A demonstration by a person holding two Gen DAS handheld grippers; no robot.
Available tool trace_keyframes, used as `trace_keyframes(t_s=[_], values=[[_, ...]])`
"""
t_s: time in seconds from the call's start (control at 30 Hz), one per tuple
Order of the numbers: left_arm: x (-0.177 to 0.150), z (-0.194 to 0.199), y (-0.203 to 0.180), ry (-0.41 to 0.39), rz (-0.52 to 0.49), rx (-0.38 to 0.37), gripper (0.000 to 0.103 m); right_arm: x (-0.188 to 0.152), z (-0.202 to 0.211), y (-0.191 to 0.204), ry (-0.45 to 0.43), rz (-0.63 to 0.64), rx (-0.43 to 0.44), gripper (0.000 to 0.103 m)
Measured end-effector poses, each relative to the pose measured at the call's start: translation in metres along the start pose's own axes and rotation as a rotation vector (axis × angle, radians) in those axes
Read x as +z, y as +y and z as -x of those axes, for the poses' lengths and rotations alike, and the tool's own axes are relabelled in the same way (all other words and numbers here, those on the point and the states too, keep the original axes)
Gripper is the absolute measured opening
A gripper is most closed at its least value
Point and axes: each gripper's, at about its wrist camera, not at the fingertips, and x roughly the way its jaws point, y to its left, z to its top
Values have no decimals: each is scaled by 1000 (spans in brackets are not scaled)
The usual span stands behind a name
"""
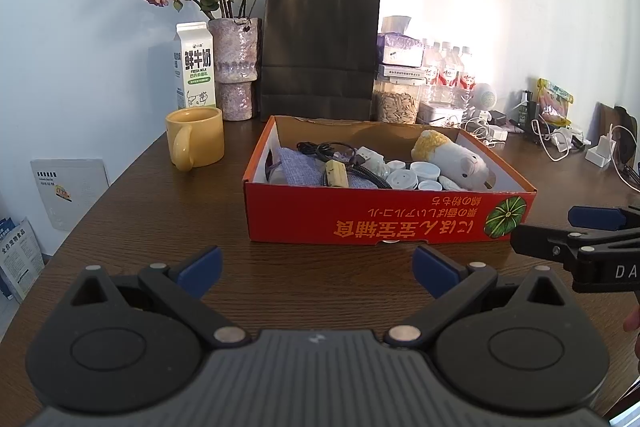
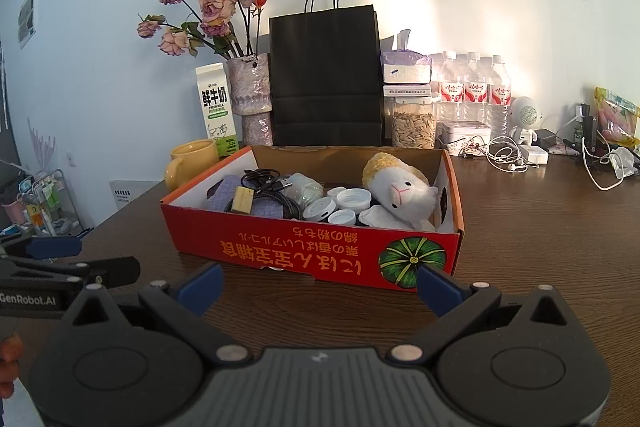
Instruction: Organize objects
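Note:
A red cardboard box [image 1: 372, 219] [image 2: 304, 255] stands on the wooden table. In it lie a white plush sheep [image 1: 460, 157] [image 2: 400, 193], several white caps [image 1: 404, 179] [image 2: 336, 205], a black cable [image 1: 320, 149] [image 2: 268, 187], a grey cloth pouch [image 1: 298, 167] and a small wooden block [image 1: 335, 174] [image 2: 242, 199]. My left gripper [image 1: 318, 269] is open and empty, just in front of the box. My right gripper [image 2: 318, 285] is open and empty, at the box's front right. Each gripper shows in the other's view, the right one [image 1: 576, 231] and the left one [image 2: 60, 259].
A yellow mug [image 1: 196, 139] [image 2: 192, 161] stands left of the box. Behind it are a milk carton [image 1: 194, 67], a vase of dried roses [image 1: 236, 67], a black paper bag [image 1: 320, 51] and a seed jar [image 1: 396, 99]. Water bottles [image 2: 476, 91], chargers and cables [image 2: 508, 153] lie at the back right.

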Motion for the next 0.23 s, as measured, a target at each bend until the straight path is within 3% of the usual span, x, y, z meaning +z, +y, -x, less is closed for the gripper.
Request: trace_keyframes(t_s=[0.23], values=[[-1, 1, 1, -6, 9, 0, 103, 0, 1, 1, 1, 2, 1, 103]])
